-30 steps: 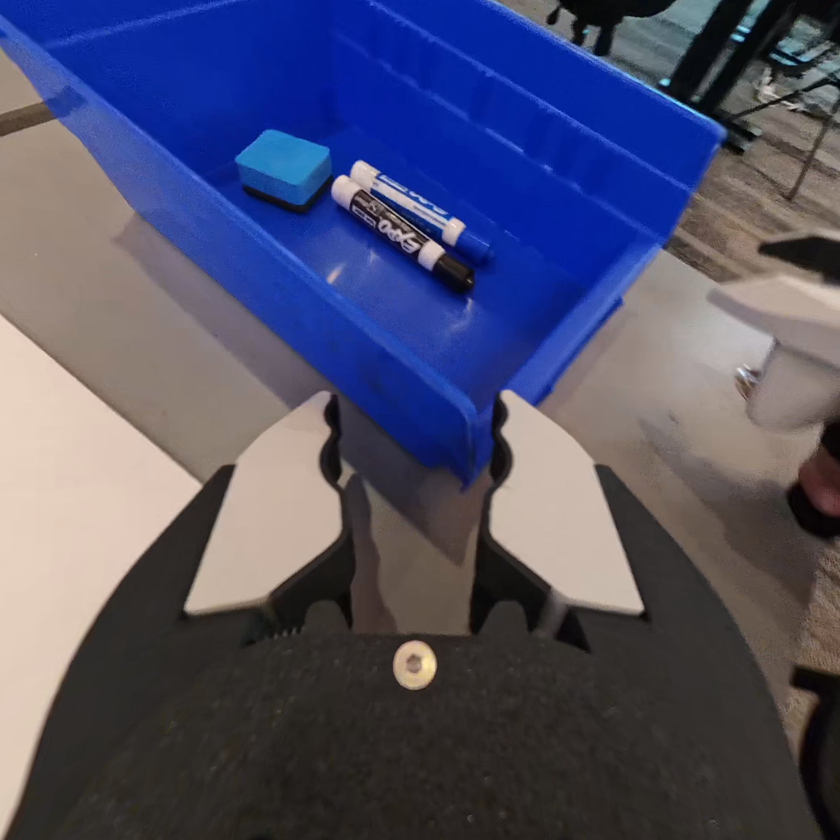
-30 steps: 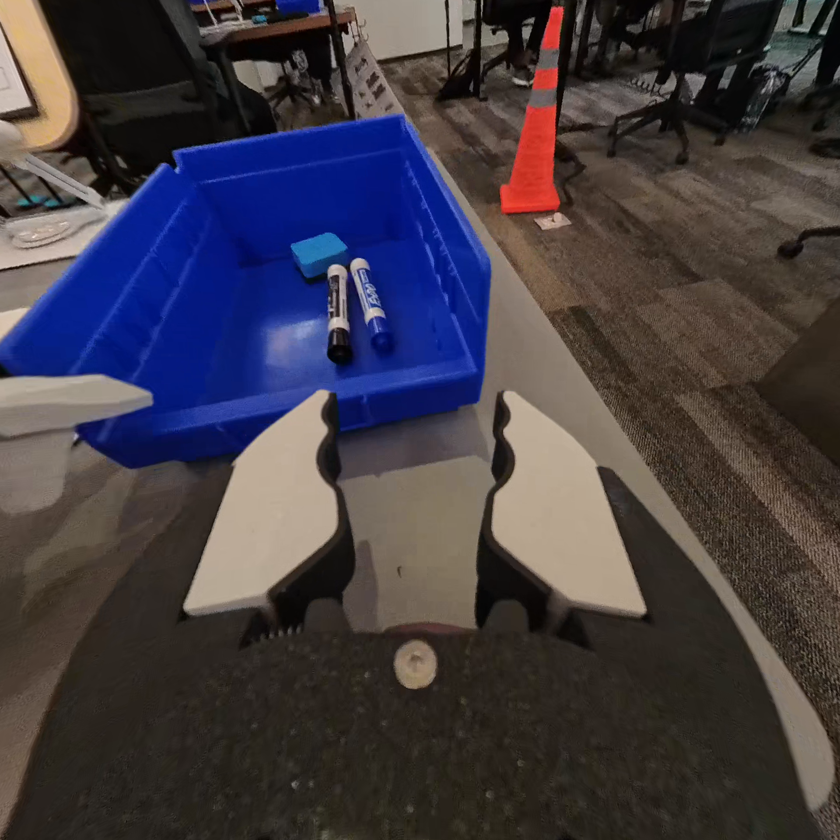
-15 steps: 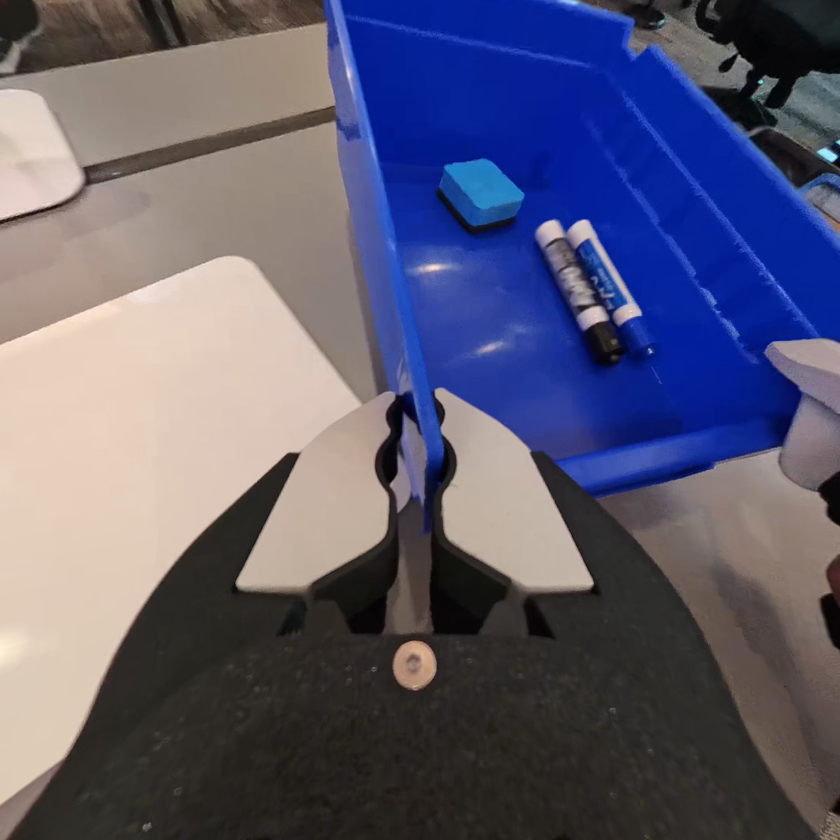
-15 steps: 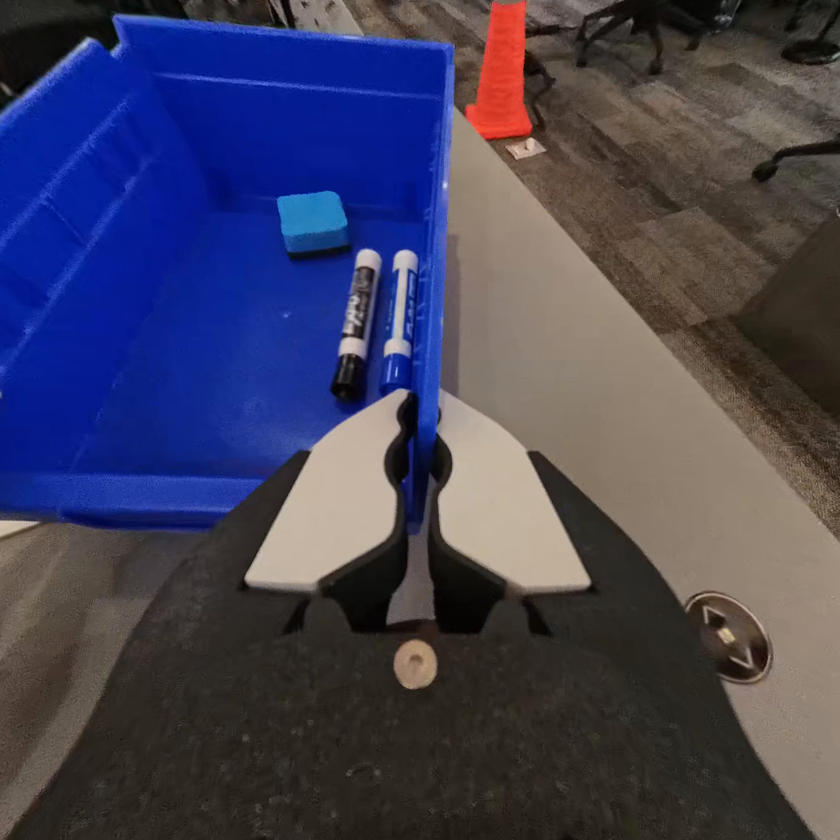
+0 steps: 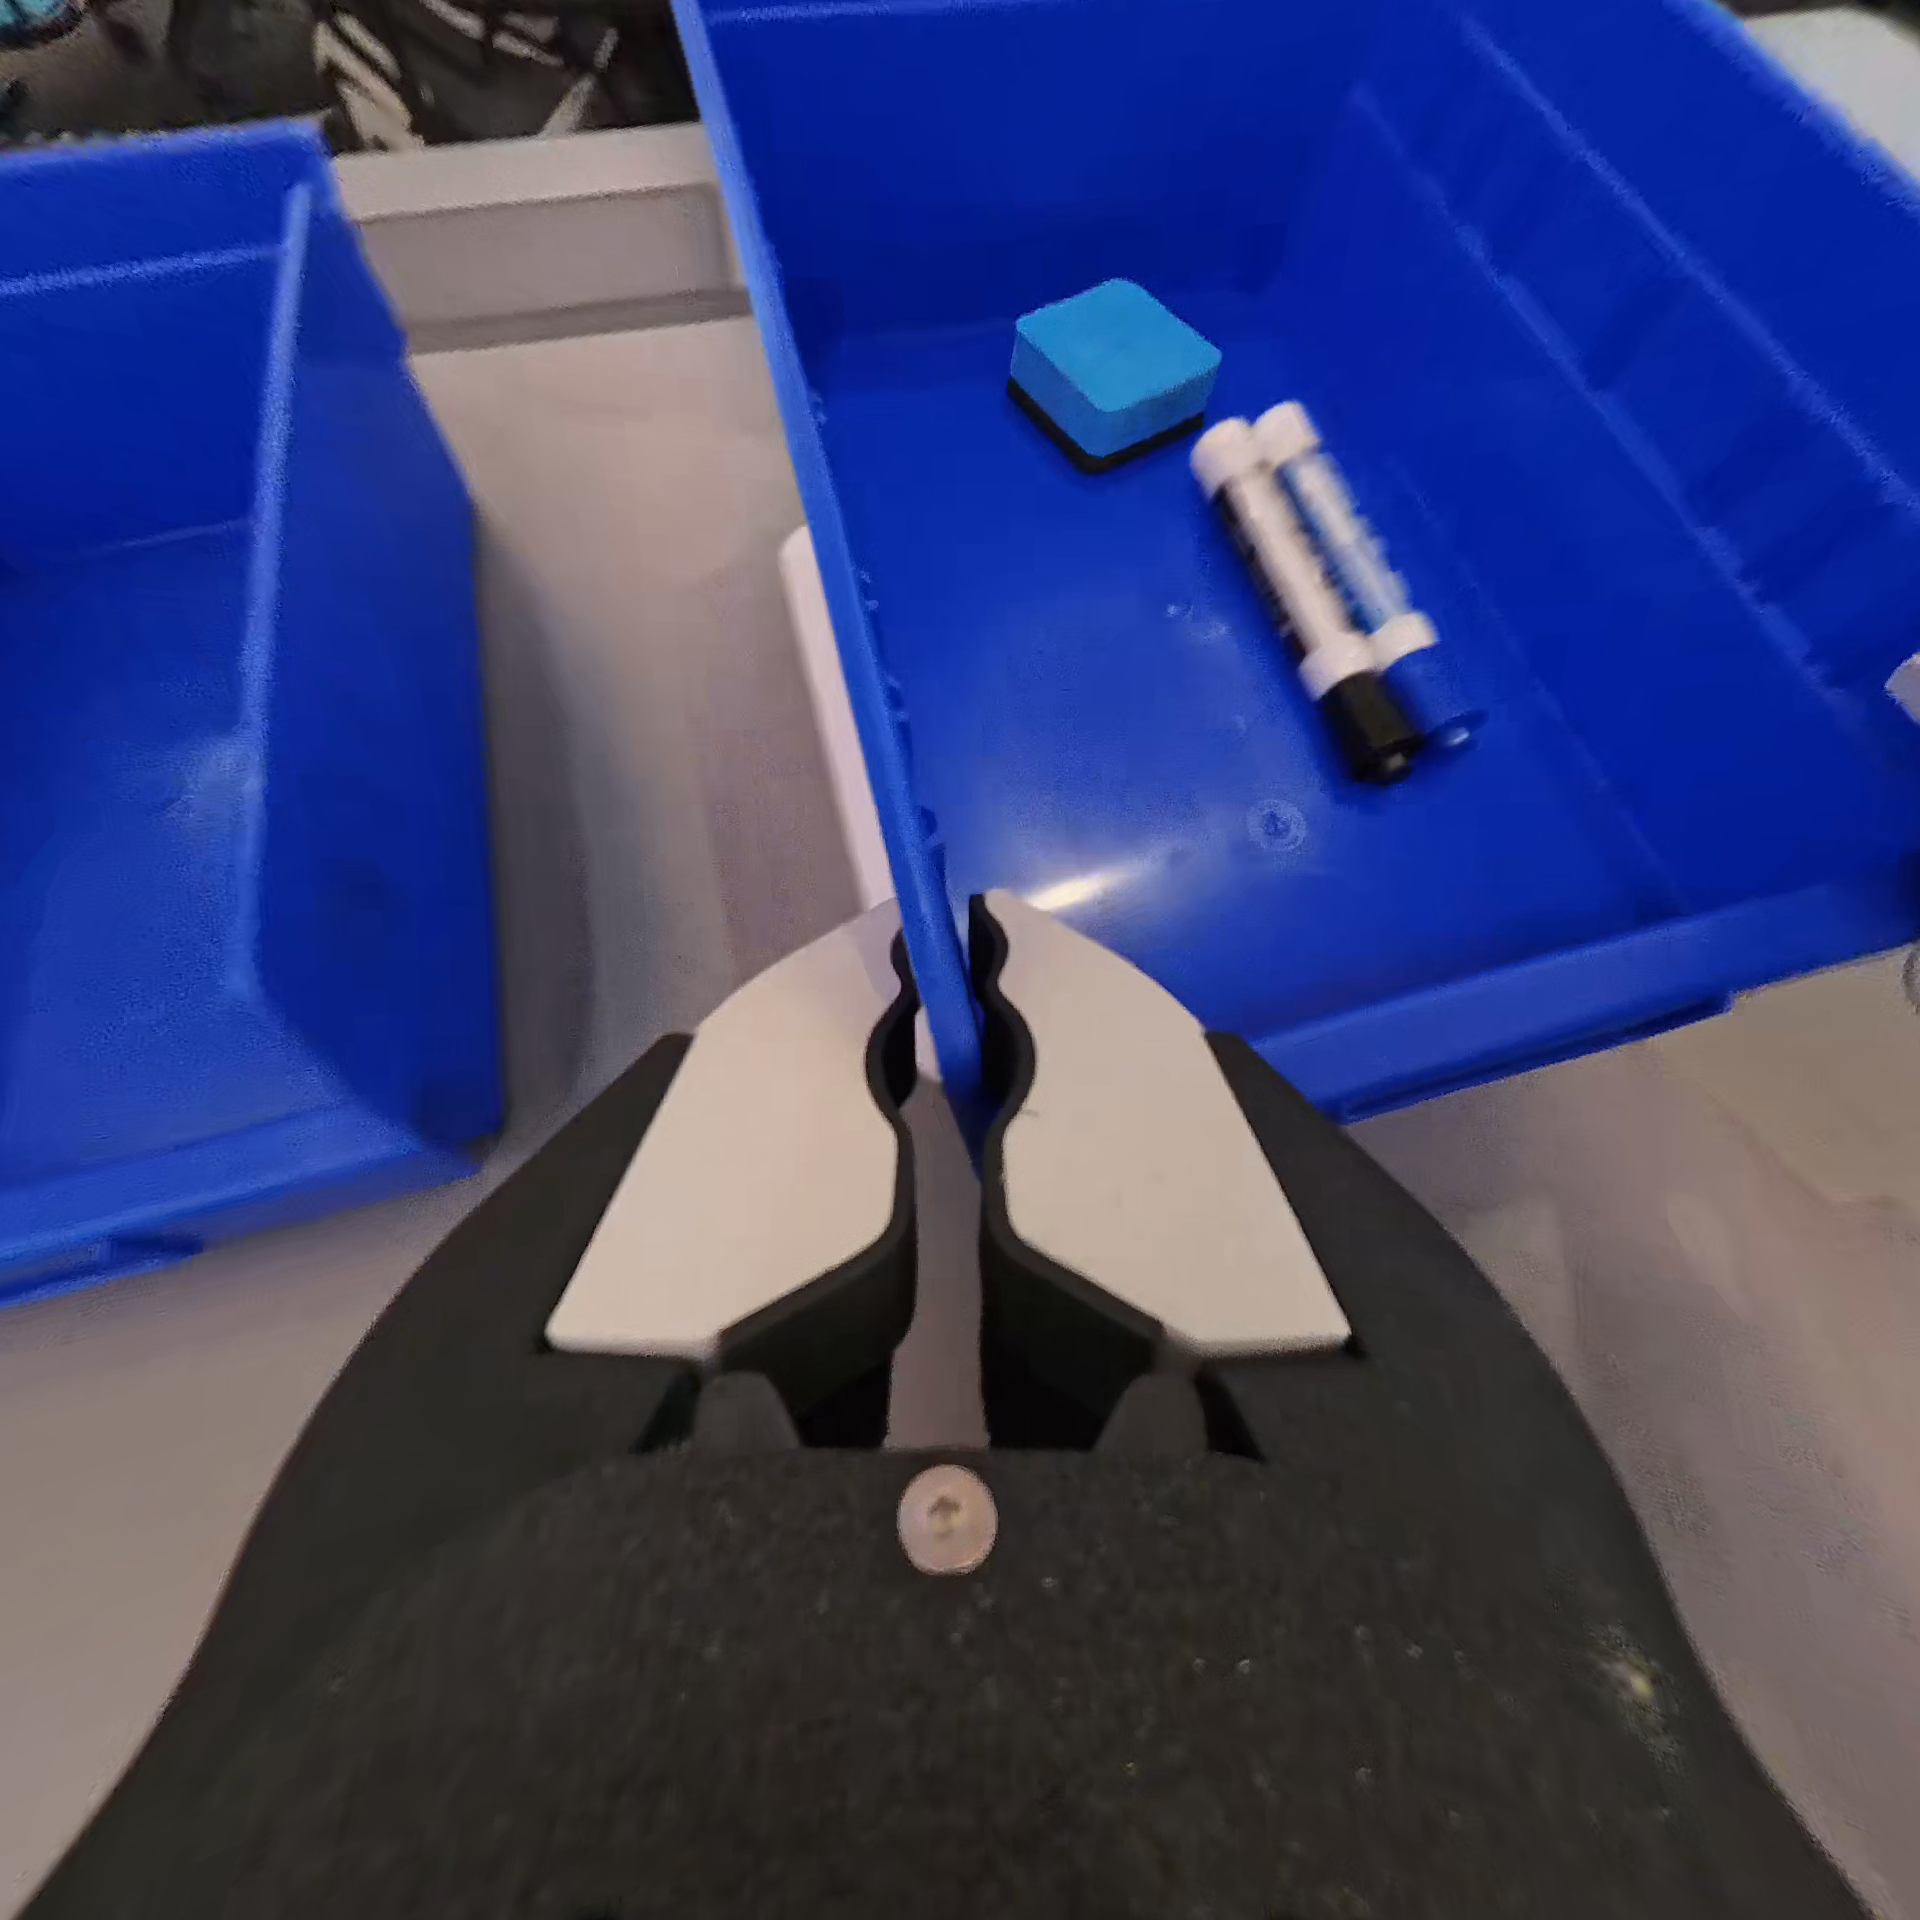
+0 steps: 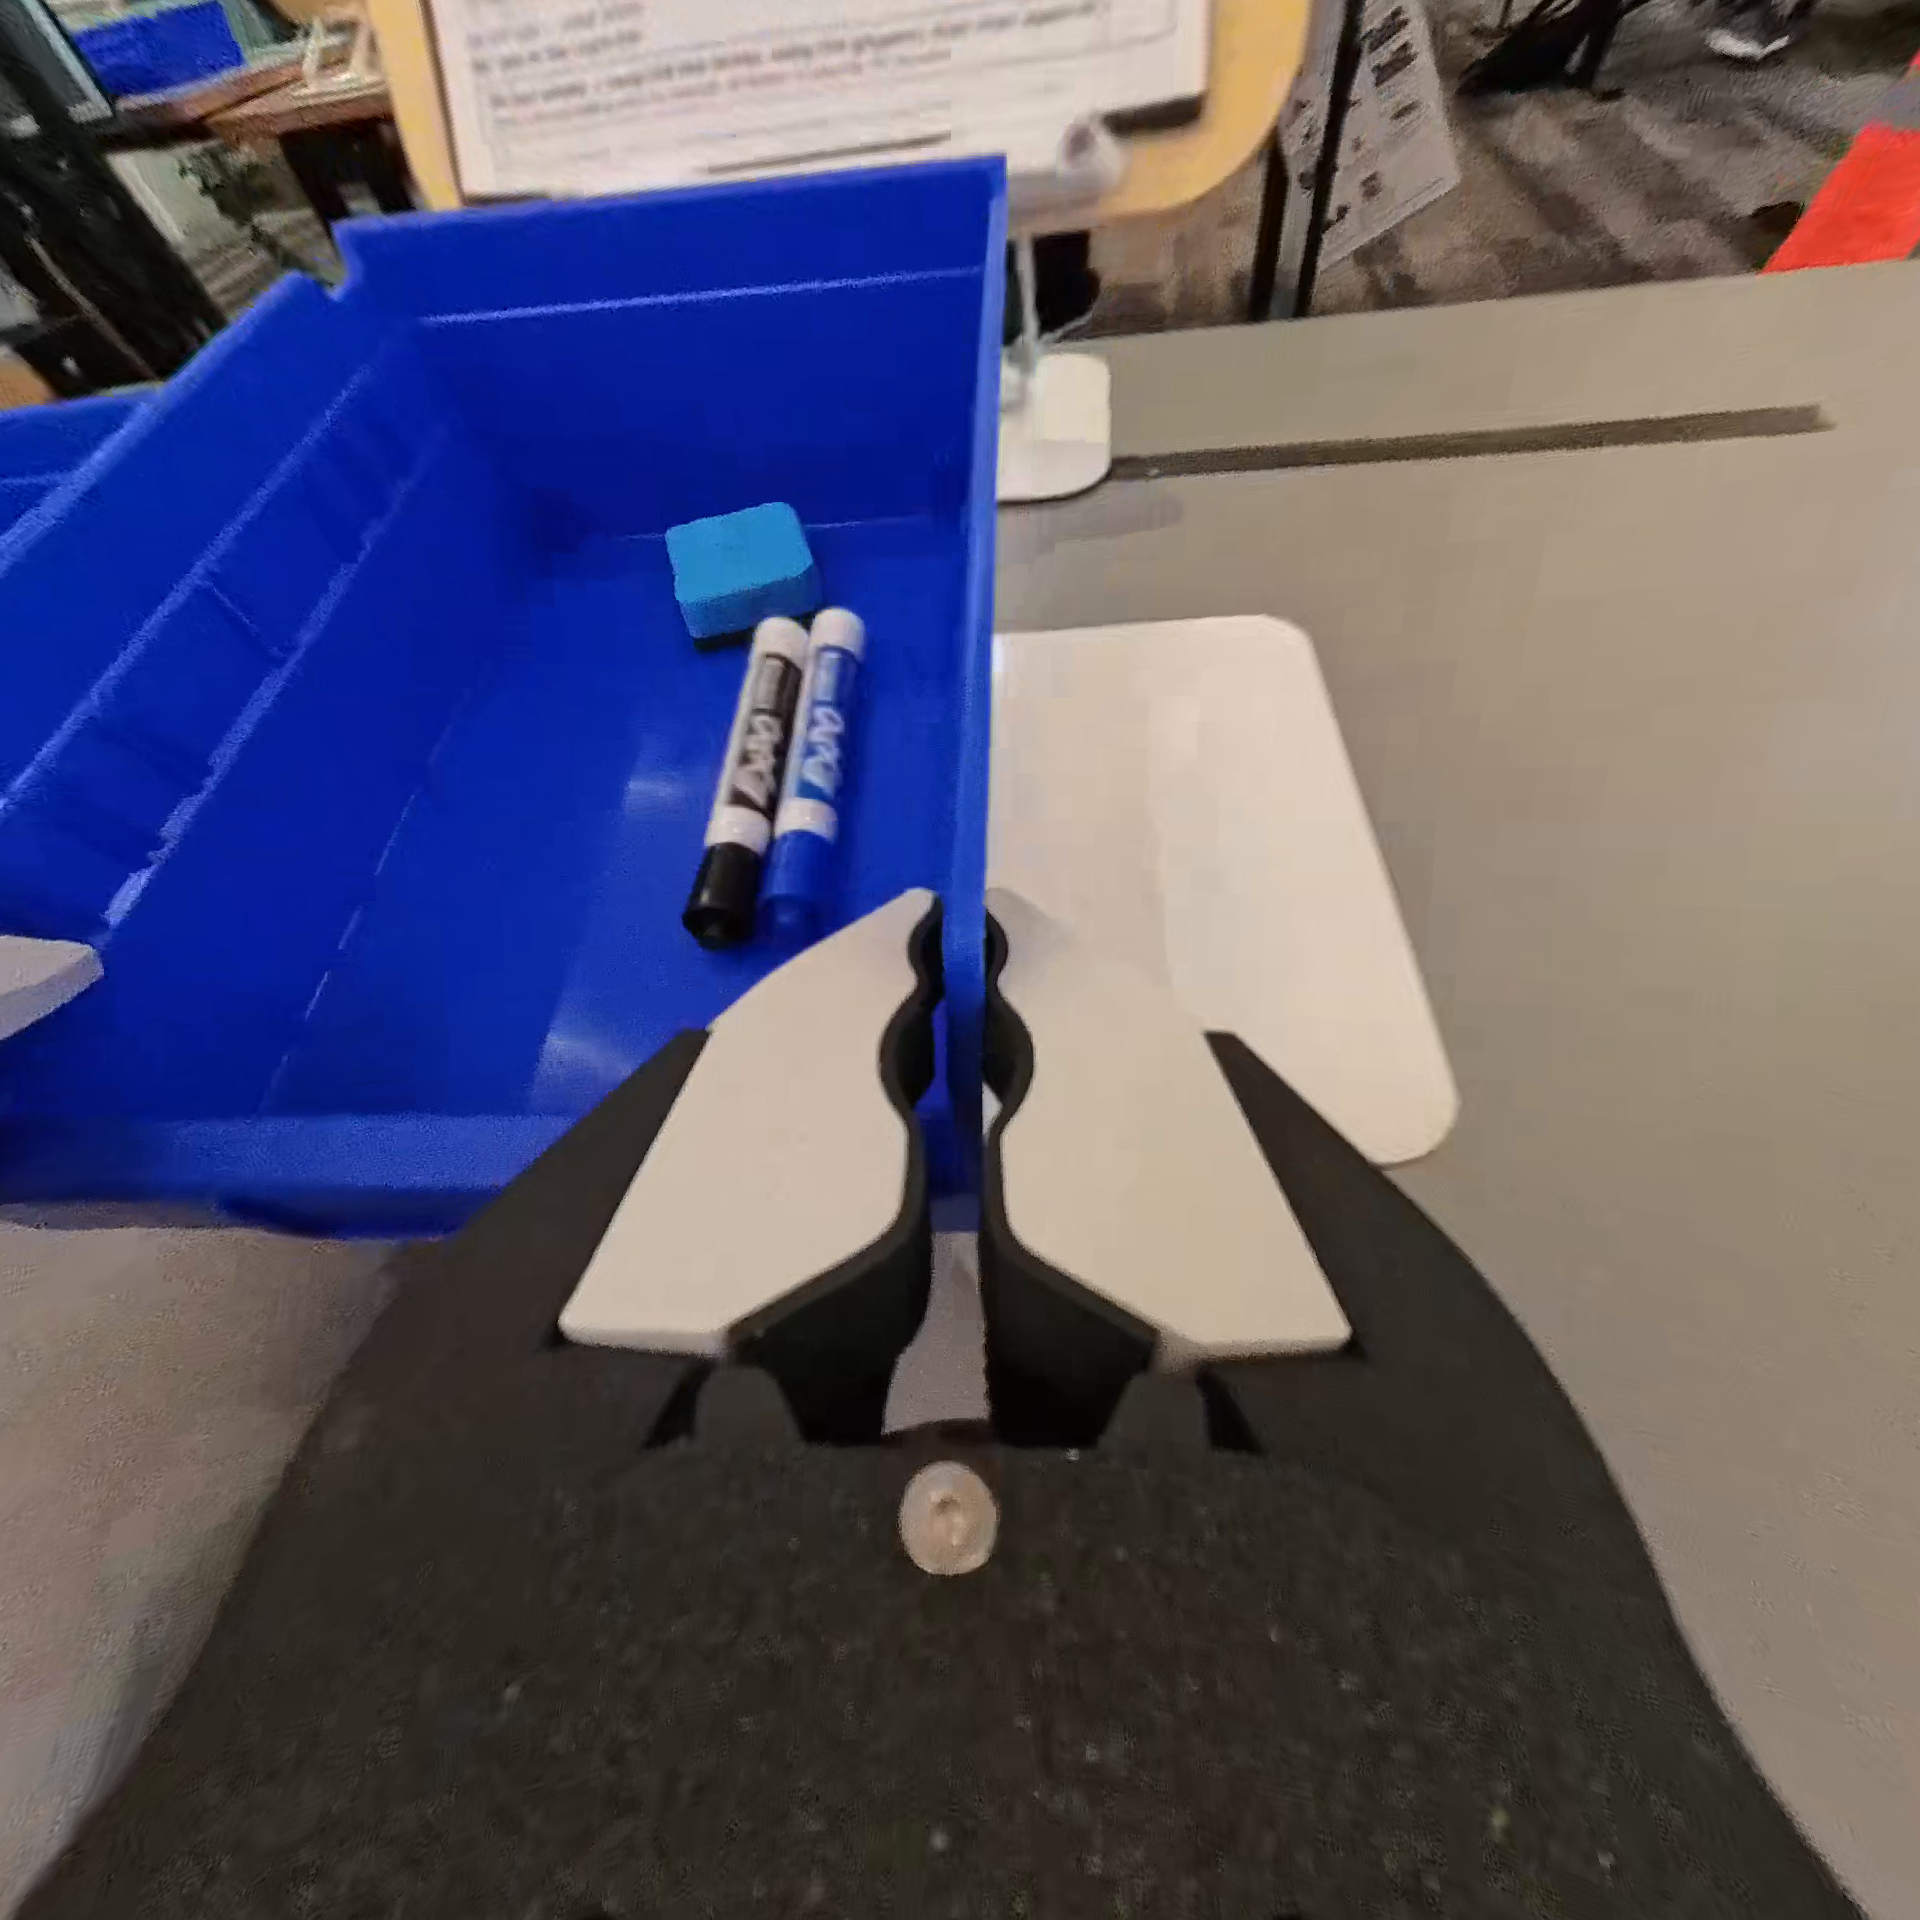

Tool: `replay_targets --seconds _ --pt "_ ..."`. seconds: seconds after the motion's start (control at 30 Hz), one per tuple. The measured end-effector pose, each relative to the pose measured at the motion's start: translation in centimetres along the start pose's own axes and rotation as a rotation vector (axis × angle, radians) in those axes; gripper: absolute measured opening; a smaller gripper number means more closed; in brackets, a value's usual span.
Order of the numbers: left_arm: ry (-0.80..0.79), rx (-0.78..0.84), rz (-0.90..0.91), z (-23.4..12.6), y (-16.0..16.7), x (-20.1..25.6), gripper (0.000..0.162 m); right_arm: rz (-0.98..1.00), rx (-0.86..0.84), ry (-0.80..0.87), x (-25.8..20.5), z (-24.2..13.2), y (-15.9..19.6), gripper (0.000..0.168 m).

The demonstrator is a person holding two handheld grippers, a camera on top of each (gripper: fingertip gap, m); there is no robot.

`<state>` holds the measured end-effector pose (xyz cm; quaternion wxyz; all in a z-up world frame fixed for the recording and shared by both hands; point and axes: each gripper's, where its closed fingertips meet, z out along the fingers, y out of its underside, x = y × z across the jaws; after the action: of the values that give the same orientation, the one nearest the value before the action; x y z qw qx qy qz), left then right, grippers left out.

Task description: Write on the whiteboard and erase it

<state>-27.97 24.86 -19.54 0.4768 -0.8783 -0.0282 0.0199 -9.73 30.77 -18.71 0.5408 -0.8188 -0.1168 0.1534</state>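
Tools clamp opposite side walls of blue bin (image 6: 665,343): left tool (image 5: 935,935), right tool (image 6: 961,935); eraser (image 6: 740,577), two markers (image 6: 790,769) inside; whiteboard (image 6: 1195,831) alongside on worktop (image 6: 1610,727).

Even indoor light, bright. White glare streak on blue bin (image 5: 1351,935) floor. Motion blur smears background; wide-angle lens bends frame edges.

- A second ago the left tool (image 5: 935,940) and the right tool (image 6: 964,940) stood open, short of the blue bin (image 5: 1351,997); each now pinches one of its opposite side walls.
- The bin has swung round and now overlaps the whiteboard (image 6: 1195,831).
- A second blue bin (image 5: 208,727) has come into the left wrist view.
- The eraser (image 5: 1114,369), black marker (image 5: 1299,603) and blue marker (image 5: 1356,582) ride inside.
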Motion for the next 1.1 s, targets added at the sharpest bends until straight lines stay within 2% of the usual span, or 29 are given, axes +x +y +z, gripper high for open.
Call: replay_targets --seconds 0.1,0.13,0.23,0.27,0.3,0.33,0.4,0.47,0.6,0.67,0.77,0.8,0.87,0.97,1.1 --pt "-0.03 -0.027 -0.053 0.3 1.9 -2.8 0.007 -0.019 -0.067 -0.051 -2.7 1.8 2.8 0.004" --pt "-0.029 -0.039 -0.073 0.7 2.5 -3.3 0.007 -0.023 -0.044 -0.068 -3.2 2.0 3.0 0.003" --pt "0.076 -0.005 -0.11 0.8 3.2 -2.8 0.018 -0.036 -0.003 -0.103 -3.5 2.0 2.9 0.008" --pt "0.127 -0.008 -0.126 0.1 3.3 -2.3 0.041 -0.031 -0.025 -0.13 -3.5 1.8 3.1 0.016" --pt "0.191 0.011 -0.158 -1.1 2.9 -1.8 0.074 -0.032 -0.044 -0.167 -3.6 1.1 3.0 0.031" --pt "0.254 0.055 -0.189 -2.9 2.1 -1.6 0.081 -0.055 -0.034 -0.217 -3.7 0.0 2.6 0.041" --pt "0.292 0.159 -0.255 -6.7 0.9 -3.7 0.076 -0.169 0.058 -0.349 -4.3 -3.0 1.2 0.047" --pt "0.237 0.202 -0.296 -8.8 0.7 -8.5 0.073 -0.277 0.142 -0.468 -5.3 -6.1 0.4 0.051" --pt "-0.147 0.048 -0.176 -6.8 3.6 -23.5 0.072 -0.3 0.094 -0.673 -9.1 -9.4 2.1 0.05" --pt "-0.23 -0.03 -0.155 -4.8 4.8 -28.3 0.073 -0.262 0.041 -0.759 -11.7 -9.9 3.4 0.051" --pt "-0.138 -0.071 -0.166 -2.1 5.1 -29.8 0.06 -0.219 -0.033 -0.817 -15.7 -9.6 5.3 0.052" --pt "-0.115 -0.056 -0.174 -1.5 4.8 -29.9 0.047 -0.19 -0.06 -0.838 -17.1 -9.5 5.8 0.05" --pt "-0.142 -0.066 -0.192 -1.2 5.0 -30.8 0.005 -0.129 -0.089 -0.851 -19.8 -9.0 6.1 0.041" --pt "-0.171 -0.069 -0.188 -2.1 5.7 -30.7 0.002 -0.165 -0.113 -0.789 -23.4 -7.0 6.5 0.039" --pt "-0.224 -0.061 -0.227 -6.1 8.2 -29.9 0.002 -0.257 -0.092 -0.652 -28.1 -3.5 6.4 0.047"
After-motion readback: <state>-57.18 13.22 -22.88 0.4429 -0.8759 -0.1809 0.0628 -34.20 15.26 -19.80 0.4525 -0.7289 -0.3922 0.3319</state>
